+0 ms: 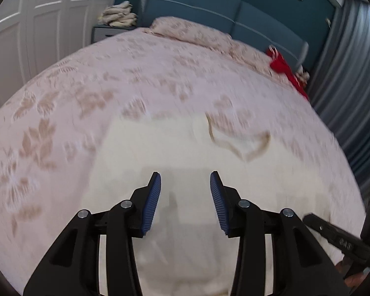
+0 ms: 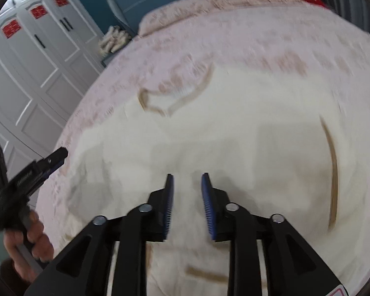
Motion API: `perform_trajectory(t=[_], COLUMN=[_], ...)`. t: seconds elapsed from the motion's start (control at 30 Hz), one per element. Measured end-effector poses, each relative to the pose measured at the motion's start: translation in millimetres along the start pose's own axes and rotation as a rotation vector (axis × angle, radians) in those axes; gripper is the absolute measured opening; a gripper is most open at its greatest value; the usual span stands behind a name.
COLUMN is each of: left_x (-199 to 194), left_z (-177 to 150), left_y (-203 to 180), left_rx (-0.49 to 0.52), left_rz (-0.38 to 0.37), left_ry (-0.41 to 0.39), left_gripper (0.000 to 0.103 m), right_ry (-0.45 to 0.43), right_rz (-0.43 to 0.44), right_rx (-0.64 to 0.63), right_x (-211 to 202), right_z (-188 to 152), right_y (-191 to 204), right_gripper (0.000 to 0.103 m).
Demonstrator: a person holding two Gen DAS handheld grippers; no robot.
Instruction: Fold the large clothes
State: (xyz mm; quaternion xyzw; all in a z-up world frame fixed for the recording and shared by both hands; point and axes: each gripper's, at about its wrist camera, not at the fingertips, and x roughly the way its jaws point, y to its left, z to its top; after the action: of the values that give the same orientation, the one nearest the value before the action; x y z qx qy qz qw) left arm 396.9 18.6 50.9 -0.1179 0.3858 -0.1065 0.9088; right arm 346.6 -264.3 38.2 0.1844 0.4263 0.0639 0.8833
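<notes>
A large cream garment (image 1: 185, 143) with tan trim lies spread on the bed, its V-shaped neckline (image 1: 241, 145) toward the far right. My left gripper (image 1: 185, 176) hangs over the garment's near part, open, with nothing between its blue pads. In the right wrist view the same garment (image 2: 234, 135) fills the middle, with its neckline (image 2: 175, 98) at the upper left and a tan trim stripe (image 2: 333, 172) at the right. My right gripper (image 2: 187, 175) is above it, open and empty. A hand (image 2: 32, 234) holds the left gripper (image 2: 29, 172) at the left edge.
The bed's pink floral cover (image 1: 61, 123) reaches a pillow (image 1: 185, 32) and a teal headboard (image 1: 234, 12). A red cloth (image 1: 283, 66) lies at the far right corner. A nightstand with piled cloths (image 1: 118, 14), white wardrobe doors (image 2: 37, 61) and grey curtains (image 1: 345, 86) surround the bed.
</notes>
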Motion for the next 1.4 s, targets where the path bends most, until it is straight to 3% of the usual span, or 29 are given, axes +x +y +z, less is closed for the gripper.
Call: perform_trajectory(t=[0.07, 0.17, 0.3, 0.43, 0.57, 0.6, 0.63, 0.77, 0.87, 0.97, 1.07, 1.17, 1.3, 1.4], left_x=[12.8, 35.8, 81.2, 111.3, 130.5, 132.9, 135.1, 135.2, 143.4, 144.8, 146.1, 145.1, 141.7, 141.8], left_z=[25.0, 50.7, 69.0, 69.7, 60.2, 57.2, 52.6, 44.5, 38.5, 34.1, 32.0, 29.6, 28.4, 27.1], left_y=[8.8, 19.0, 32.8, 53.8, 69.7, 71.2, 72.4, 75.6, 75.2, 68.6, 67.8, 68.8, 75.3, 76.9], left_rx=[-0.042, -0.072, -0.088, -0.141, -0.166, -0.162, -0.149, -0.127, -0.114, -0.069, -0.058, -0.062, -0.092, -0.106], left_rz=[-0.001, 0.036, 0.109, 0.131, 0.139, 0.139, 0.146, 0.178, 0.191, 0.225, 0.237, 0.236, 0.204, 0.196], left_ry=[0.007, 0.007, 0.058, 0.093, 0.113, 0.114, 0.113, 0.090, 0.089, 0.066, 0.051, 0.036, 0.018, 0.002], left_gripper=[0.040, 0.040, 0.039, 0.039, 0.039, 0.037, 0.036, 0.029, 0.029, 0.030, 0.030, 0.030, 0.030, 0.028], right_ry=[-0.016, -0.002, 0.029, 0.123, 0.201, 0.207, 0.206, 0.114, 0.148, 0.088, 0.131, 0.195, 0.148, 0.156], right_rz=[0.032, 0.106, 0.119, 0.098, 0.058, 0.053, 0.049, -0.003, -0.028, 0.027, 0.076, -0.005, -0.087, -0.037], right_rx=[-0.018, -0.023, -0.040, -0.033, -0.047, -0.068, -0.113, -0.140, -0.129, -0.167, -0.219, -0.265, -0.180, -0.129], right_x=[10.6, 47.5, 107.1, 170.7, 218.0, 222.0, 223.9, 212.1, 222.5, 205.0, 211.9, 237.6, 236.2, 239.8], right_z=[21.5, 58.4, 96.4, 112.5, 106.1, 101.3, 96.8, 99.3, 101.3, 101.0, 99.7, 91.5, 95.5, 93.9], right_y=[15.7, 43.5, 74.7, 90.8, 95.1, 95.7, 99.5, 89.9, 80.4, 96.0, 119.6, 124.3, 93.1, 78.9], right_gripper=[0.042, 0.042, 0.042, 0.042, 0.041, 0.028, 0.000, 0.000, 0.000, 0.000, 0.000, 0.000, 0.000, 0.000])
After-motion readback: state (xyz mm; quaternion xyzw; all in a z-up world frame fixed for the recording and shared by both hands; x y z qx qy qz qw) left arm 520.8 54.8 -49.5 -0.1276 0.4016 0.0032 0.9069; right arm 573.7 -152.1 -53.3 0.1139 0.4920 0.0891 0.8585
